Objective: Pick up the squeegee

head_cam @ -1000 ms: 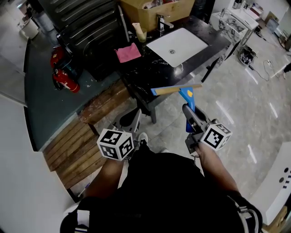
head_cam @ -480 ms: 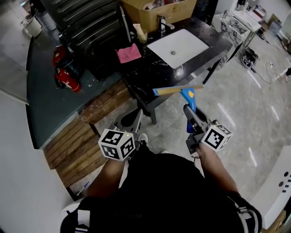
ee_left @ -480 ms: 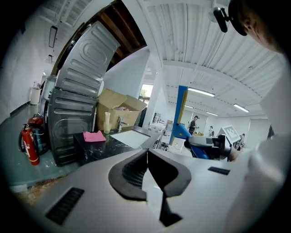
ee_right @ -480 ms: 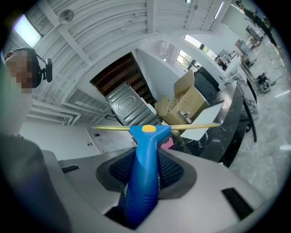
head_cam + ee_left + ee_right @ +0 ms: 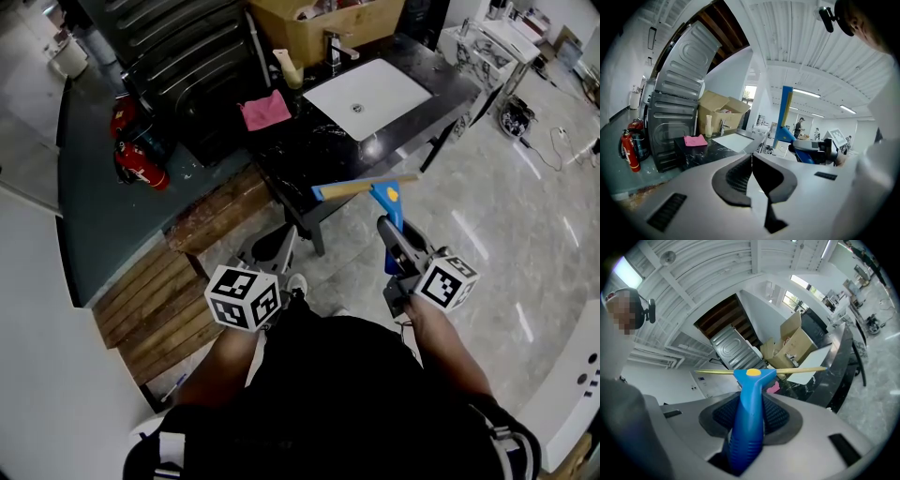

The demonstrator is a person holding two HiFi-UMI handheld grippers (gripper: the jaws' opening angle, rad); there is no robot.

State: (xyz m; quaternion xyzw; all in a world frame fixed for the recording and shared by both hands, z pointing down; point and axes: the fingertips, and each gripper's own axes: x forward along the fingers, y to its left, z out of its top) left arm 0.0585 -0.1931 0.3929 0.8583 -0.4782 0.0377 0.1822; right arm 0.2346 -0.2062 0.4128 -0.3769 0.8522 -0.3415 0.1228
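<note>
Above a pale polished stone floor, beside a black marble counter (image 5: 309,141) with a white rectangular sink (image 5: 366,94), a person stands with a two-jaw gripper in each hand. The blue plastic-handled squeegee with a long yellowish blade (image 5: 386,195) is already off any surface. It is held in the air just in front of the counter's near edge.

The right gripper (image 5: 389,230) is clamped on the squeegee's ribbed blue handle, its dark pads pressing from both sides. The blade stands crosswise beyond the jaw tips, roughly level. The pickup itself looks done. What likely counts now is a firm, even squeeze, since the blade end carries the weight and could pivot the handle between the pads. The wide blade should also stay clear of the counter edge and the counter's legs.

The right forearm reaches forward from the waist, with the gripper pointing about level towards the counter. The left gripper (image 5: 751,164) is held low on the person's other side and angled slightly downward. Its jaws are closed together with nothing between them, well apart from the squeegee.
</note>
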